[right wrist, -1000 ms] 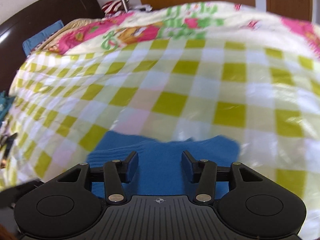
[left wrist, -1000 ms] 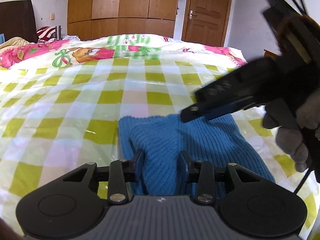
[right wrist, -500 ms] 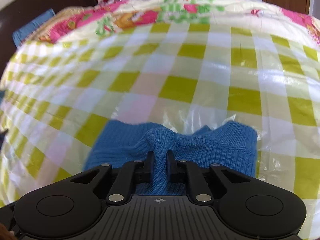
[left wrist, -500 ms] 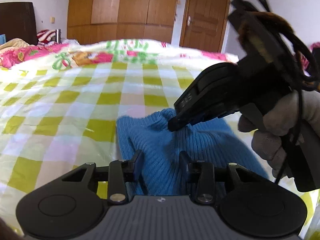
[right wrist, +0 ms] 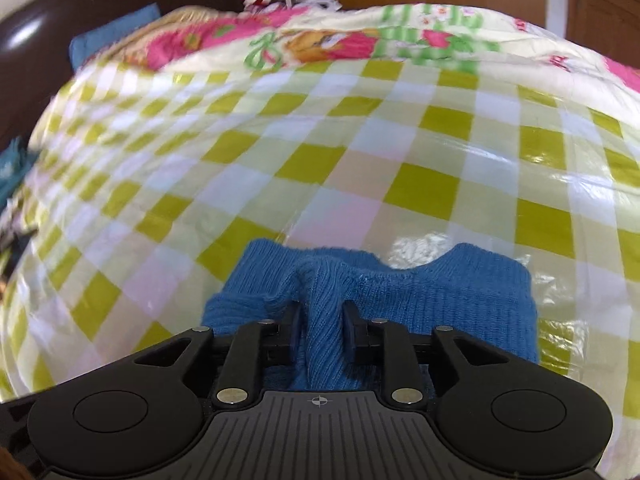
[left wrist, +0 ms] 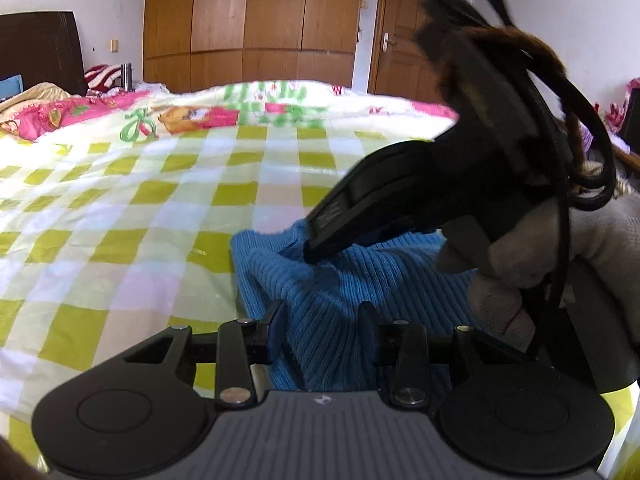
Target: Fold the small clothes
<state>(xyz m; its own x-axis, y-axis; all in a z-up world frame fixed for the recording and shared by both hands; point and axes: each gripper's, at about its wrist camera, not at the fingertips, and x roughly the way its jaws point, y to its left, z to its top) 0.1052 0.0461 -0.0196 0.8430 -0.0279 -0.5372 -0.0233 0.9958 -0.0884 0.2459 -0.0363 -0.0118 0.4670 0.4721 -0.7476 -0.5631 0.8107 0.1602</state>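
My right gripper (right wrist: 321, 320): narrow, pinching a raised ridge of the blue knit garment (right wrist: 420, 304) near its far edge. My left gripper (left wrist: 322, 320): fingers apart, garment (left wrist: 340, 292) bunched between them; no clamp visible. Garment: on the bed (left wrist: 160, 208), at the near side. Open checked bedcover (right wrist: 320, 152) beyond the far edge and to the left. Change from 0.5 s ago: pinched ridge stands higher; right gripper (left wrist: 320, 246) nearer the left one.
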